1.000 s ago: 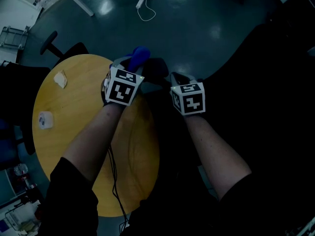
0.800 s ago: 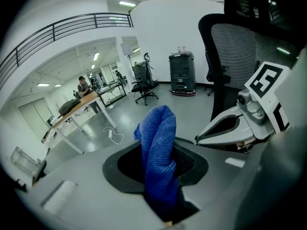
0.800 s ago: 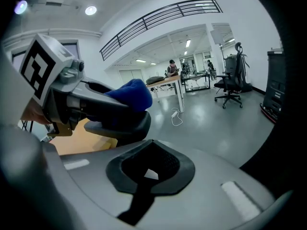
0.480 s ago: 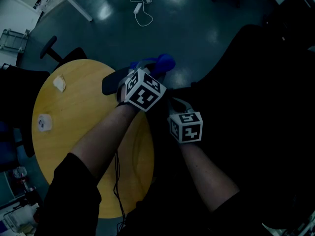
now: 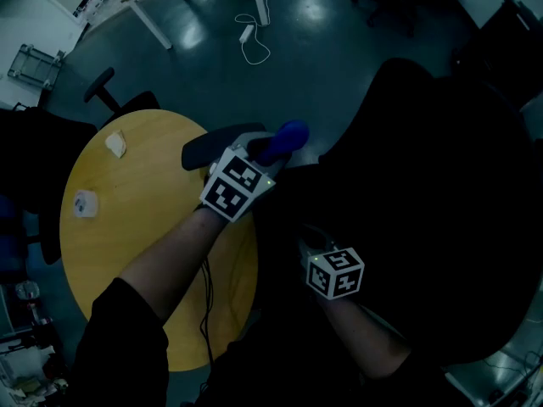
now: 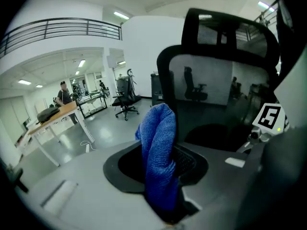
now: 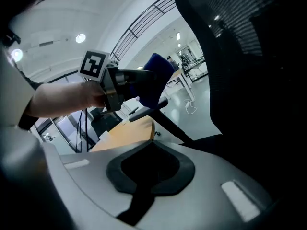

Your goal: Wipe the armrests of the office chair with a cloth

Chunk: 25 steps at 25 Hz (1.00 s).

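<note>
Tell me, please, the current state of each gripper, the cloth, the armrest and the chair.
left gripper, shut on the blue cloth.
blue cloth, bunched, pinched between the left fingers and standing up out of them.
right gripper, shut, holding nothing.
armrest, cloth just above it; contact unclear.
office chair, upright, nobody seated.
</note>
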{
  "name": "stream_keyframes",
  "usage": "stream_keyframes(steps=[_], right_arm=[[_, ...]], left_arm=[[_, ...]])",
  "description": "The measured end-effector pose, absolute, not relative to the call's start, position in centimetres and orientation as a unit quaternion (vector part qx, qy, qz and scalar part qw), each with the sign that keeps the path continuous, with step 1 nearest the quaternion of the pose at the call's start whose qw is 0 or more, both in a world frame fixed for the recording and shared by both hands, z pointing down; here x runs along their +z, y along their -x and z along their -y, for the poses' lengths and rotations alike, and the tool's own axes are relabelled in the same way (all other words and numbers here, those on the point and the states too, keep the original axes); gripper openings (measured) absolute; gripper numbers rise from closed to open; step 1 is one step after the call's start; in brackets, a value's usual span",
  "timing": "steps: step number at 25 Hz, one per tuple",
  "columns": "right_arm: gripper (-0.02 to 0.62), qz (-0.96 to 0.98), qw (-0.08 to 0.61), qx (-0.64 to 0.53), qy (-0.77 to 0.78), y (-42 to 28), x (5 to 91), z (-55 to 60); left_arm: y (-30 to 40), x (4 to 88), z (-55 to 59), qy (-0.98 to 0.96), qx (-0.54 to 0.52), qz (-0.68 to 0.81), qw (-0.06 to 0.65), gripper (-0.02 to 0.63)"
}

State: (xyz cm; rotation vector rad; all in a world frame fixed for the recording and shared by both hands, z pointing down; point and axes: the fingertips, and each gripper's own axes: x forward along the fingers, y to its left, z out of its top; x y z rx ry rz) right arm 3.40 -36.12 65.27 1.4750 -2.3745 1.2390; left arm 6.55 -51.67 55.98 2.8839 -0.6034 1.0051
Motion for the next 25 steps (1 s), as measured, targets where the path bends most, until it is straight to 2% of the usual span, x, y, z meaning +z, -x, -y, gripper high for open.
stream_keyframes(steps=[5,14,20,25], right_arm=[[0.003,0.79,0.035,0.41,-0.454,-4.2,62.5,31.6],[0.003,0.816,0.029,0.412,-0.405,-3.6,57.5,26.4],[0.003,0.823,0.021,0.377,-0.424,-2.6,53.3,23.3],[0.003,0.828,0.034,0.324,-0.457,-0.6,51.0,19.5]], left_arm=[[-2.0,48.9,46.2,-0.943,0.216,0.245,0.068,0.14],[6.2,41.7,32.7,-0.916,0.099,0.358,0.152,0.14],[10.5,35.0,26.6,-0.922,0.038,0.367,0.12,0.14],[15.5,33.0,20.7,-0.922,0.015,0.372,0.109,0.141]])
